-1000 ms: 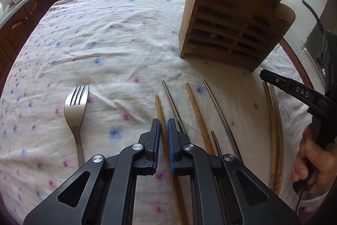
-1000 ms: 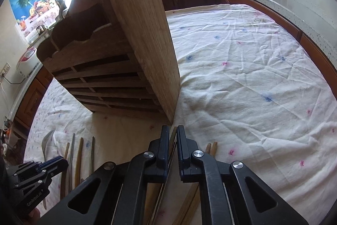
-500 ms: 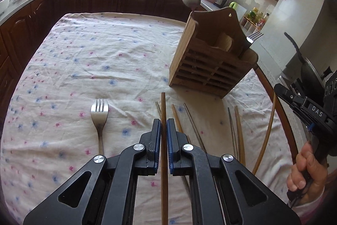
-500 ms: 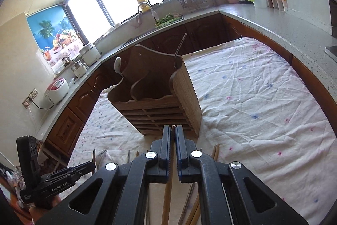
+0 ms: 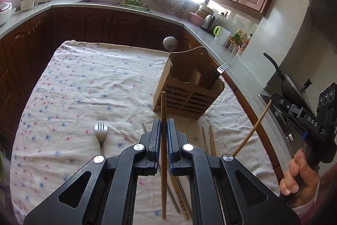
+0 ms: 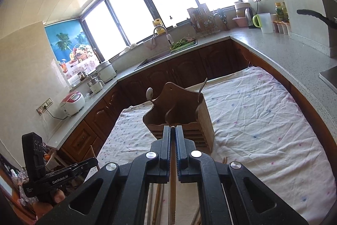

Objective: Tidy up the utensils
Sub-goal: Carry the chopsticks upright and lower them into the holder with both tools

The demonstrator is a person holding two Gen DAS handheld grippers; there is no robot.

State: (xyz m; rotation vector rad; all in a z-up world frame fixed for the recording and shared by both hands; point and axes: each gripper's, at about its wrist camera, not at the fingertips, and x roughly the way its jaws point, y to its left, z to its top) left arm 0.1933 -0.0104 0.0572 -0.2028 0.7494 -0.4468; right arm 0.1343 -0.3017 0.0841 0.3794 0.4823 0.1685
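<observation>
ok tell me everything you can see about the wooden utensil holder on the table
The wooden utensil holder stands upright on the flowered tablecloth, beyond both grippers. It looks like light-brown bamboo or wood, with a slatted front, solid side panels and a taller scalloped back with a small hole near the top. Curved dividers split it into compartments. A spoon rises from its left end and a fork from its right end.

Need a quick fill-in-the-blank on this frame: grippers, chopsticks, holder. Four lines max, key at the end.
1. The left gripper is shut on a wooden ____.
2. The right gripper holds ____ chopstick.
3. The fork on the tablecloth lies to the ____ of the left gripper.
4. A spoon and a second fork stand in the wooden ____.

Missing words: chopstick; one; left; utensil holder
</observation>
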